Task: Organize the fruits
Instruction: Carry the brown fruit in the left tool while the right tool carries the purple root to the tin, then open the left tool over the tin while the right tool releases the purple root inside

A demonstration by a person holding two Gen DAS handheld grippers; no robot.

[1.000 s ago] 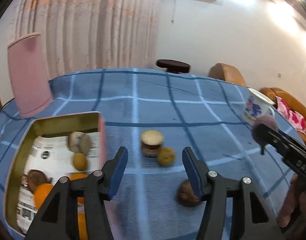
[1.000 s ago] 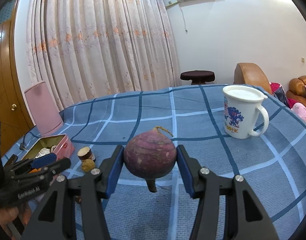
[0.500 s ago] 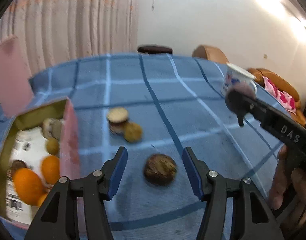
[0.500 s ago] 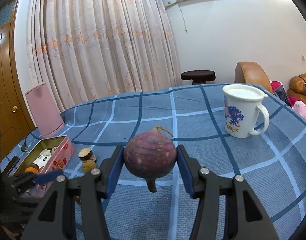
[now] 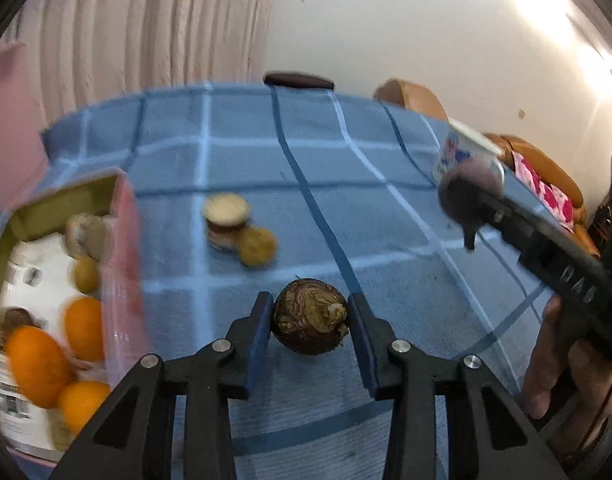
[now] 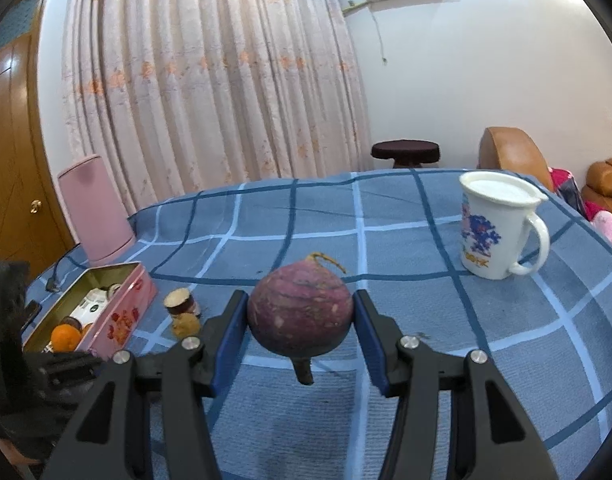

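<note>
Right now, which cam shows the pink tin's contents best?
Left wrist: it looks down into the pink tin, showing oranges and smaller fruit, though blurred. Right wrist sees the tin from its side, so only one orange and some packaging show.

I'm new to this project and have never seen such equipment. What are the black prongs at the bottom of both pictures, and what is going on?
No robot arm here: a person holds a two-finger gripper in each hand, each carrying a forward-looking fisheye camera.

The left camera shows the left gripper, whose jaws have just been closing around a dark brown wrinkled round fruit on the blue checked tablecloth. Beside it is the open pink tin box holding oranges.

The right camera shows the right gripper clamped on a round purple root with a stub, lifted off the cloth. Behind stand a white printed mug and, near the tin, a small lidded jar with a small yellowish fruit.
</note>
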